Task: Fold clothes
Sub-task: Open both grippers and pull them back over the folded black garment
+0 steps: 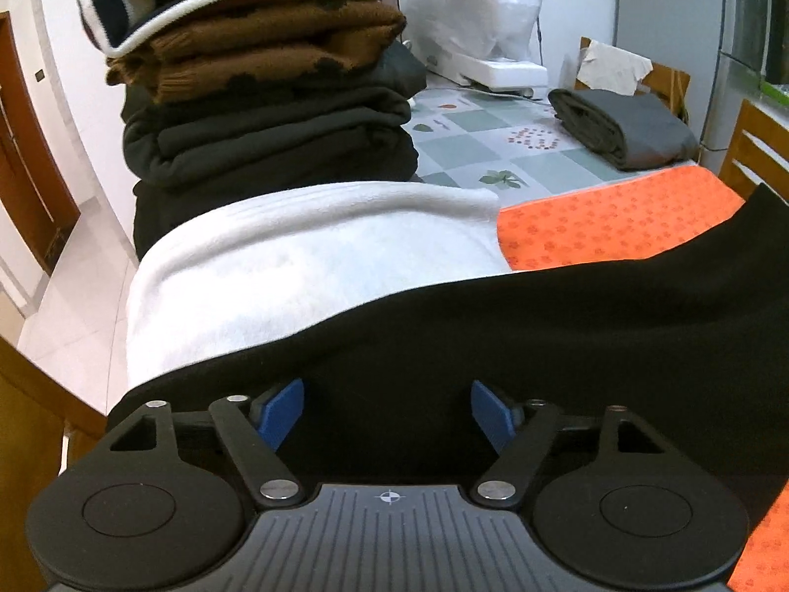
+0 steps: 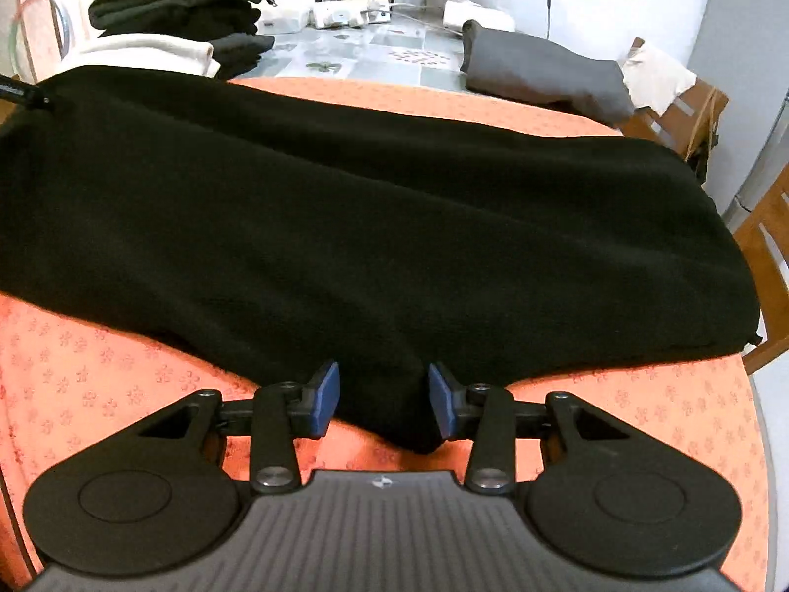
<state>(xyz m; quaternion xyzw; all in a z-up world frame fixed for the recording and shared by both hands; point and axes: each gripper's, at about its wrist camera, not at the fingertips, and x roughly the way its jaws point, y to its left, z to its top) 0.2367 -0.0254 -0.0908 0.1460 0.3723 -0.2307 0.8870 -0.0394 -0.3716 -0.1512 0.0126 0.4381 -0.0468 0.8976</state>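
- Black knitted garment [image 2: 345, 207] lay spread flat across the orange cloth with a small flower print [image 2: 98, 380], running from 9 o'clock to 3 o'clock in the right wrist view.
- At 10 o'clock in the left wrist view stood a tall stack of folded clothes [image 1: 256, 79]: a striped knit on top, a brown knit under it, dark pieces below.
- A white fleece cloth [image 1: 305, 266] lay just in front of that stack, at 11 o'clock, its near edge tucked under the black garment [image 1: 493, 345].
- The left gripper [image 1: 387, 412] sat over the garment's edge at 6 o'clock, its blue pads spread wide with black fabric filling the gap; it was released, gripping nothing that I could see.
- The right gripper [image 2: 383, 397] sat at 6 o'clock in its own view, blue pads parted, a point of the garment's hem lying between them without either pad pressing it.
- At 1 o'clock lay a folded grey garment [image 2: 547, 69] on the checked tablecloth with leaf prints [image 1: 468, 143], well apart from the black one.
- A wooden chair [image 2: 764, 256] stood at 3 o'clock, beside the table.
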